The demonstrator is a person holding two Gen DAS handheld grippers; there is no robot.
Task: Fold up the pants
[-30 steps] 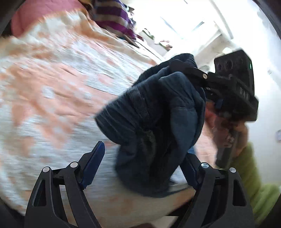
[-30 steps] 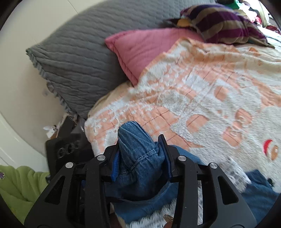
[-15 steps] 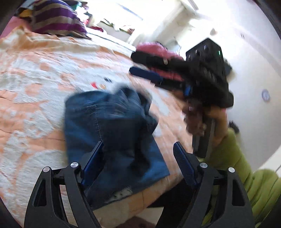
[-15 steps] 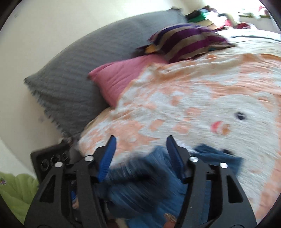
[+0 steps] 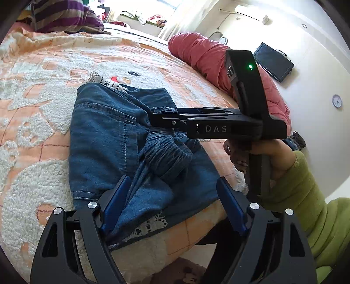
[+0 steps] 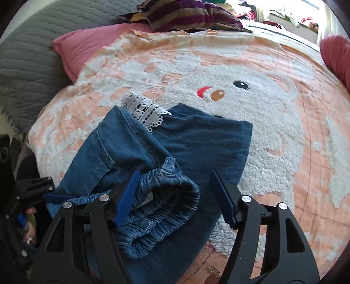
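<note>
Blue denim pants (image 5: pixel 113 139) with white lace trim lie folded in a bundle on the orange and white blanket, near the bed's front edge. They also show in the right wrist view (image 6: pixel 166 148), the elastic waistband bunched on top. My left gripper (image 5: pixel 172 196) is open and empty, its jaws spread over the near end of the pants. My right gripper (image 6: pixel 177 194) is open and empty just above the waistband. In the left wrist view the right gripper (image 5: pixel 157 119) hovers over the bundle from the right.
A pink pillow (image 6: pixel 91 48), a grey quilted cushion (image 6: pixel 28 63) and a striped purple cushion (image 6: pixel 186 15) lie at the head of the bed. A red duvet roll (image 5: pixel 218 63) lies at the far side. The blanket (image 6: pixel 273 104) spreads wide beyond the pants.
The right gripper held the pants in the air a second ago. It let go, and the pants now lie folded on the blanket. Both grippers are open above them.
</note>
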